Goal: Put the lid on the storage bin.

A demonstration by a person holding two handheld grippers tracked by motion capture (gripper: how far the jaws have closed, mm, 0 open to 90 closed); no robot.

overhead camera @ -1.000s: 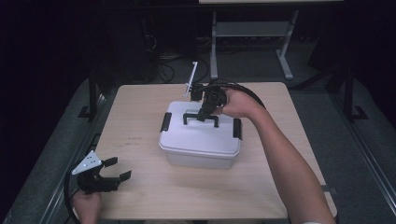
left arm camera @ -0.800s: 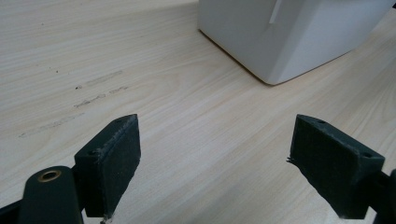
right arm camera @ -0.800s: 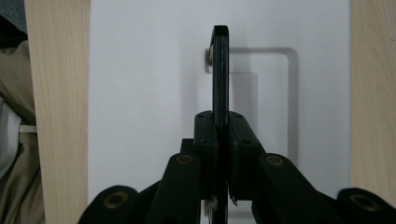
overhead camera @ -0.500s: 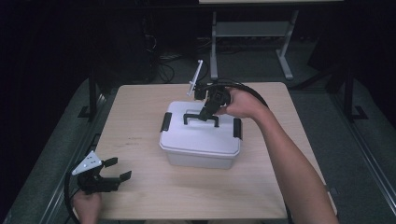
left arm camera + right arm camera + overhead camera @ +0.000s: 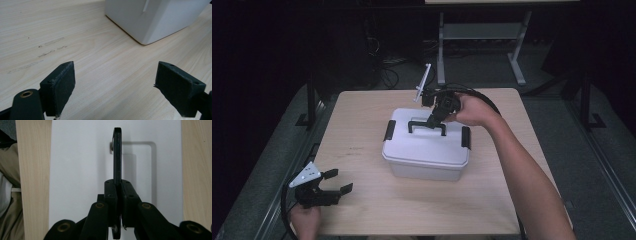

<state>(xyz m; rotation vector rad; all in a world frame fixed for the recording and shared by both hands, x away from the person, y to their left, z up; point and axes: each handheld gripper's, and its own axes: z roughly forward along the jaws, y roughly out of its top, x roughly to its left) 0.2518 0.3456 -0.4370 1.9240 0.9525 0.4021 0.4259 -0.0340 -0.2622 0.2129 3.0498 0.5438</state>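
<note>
A white lidded box (image 5: 427,150) stands mid-table, with a black latch (image 5: 389,131) at each end. Its black handle (image 5: 413,124) stands raised over the lid. My right gripper (image 5: 432,121) reaches down from the far side and is shut on the handle's bar. Its jaws have just tightened there. In the right gripper view the handle (image 5: 117,152) runs edge-on between the closed gripper (image 5: 119,186) pads, above the white lid (image 5: 75,170). My left gripper (image 5: 341,181) rests open near the front left table corner. Its jaws (image 5: 115,87) are empty and face the box's corner (image 5: 155,17).
The wooden table (image 5: 362,115) has bare surface all round the box. A metal stand (image 5: 482,35) and cables are on the dark floor beyond the far edge. The right forearm (image 5: 522,170) crosses the table's right half.
The right gripper has shifted very slightly at the handle. The box and the left gripper have stayed in place.
</note>
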